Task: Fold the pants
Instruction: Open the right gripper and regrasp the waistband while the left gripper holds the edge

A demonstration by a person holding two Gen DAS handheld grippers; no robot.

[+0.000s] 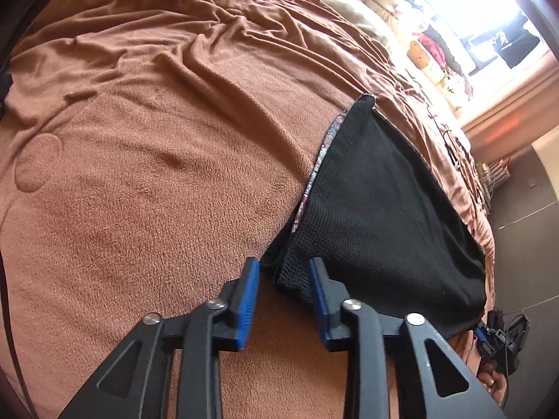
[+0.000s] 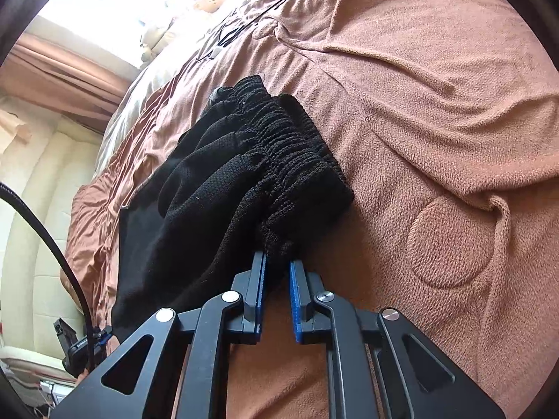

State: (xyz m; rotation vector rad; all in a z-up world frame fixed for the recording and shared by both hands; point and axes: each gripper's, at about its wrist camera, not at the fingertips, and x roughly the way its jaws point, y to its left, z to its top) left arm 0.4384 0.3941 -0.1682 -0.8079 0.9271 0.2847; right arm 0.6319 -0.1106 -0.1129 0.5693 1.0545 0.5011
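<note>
- The bed (image 1: pixel 139 174) has a brown blanket on it.
- The black pants (image 1: pixel 384 209) lie on the bed, at 2 o'clock in the left view.
- The right claw (image 2: pixel 277 265) pinches the waistband (image 2: pixel 300 160).
- The left claw (image 1: pixel 283 267) is open around the hem corner, not squeezing.
- If the left claw lifts before it closes, the hem may slip and the fold may go crooked.

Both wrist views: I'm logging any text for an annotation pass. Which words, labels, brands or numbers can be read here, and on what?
None can be read.
Black pants: no tag or print visible; the patterned strip along one edge shows no letters.
Brown blanket: no text.
Left tongs and right tongs: no markings.
Black device at the bed's edge: a faint mark, too small and blurred to read.
Items by the window: overexposed, unreadable.
</note>
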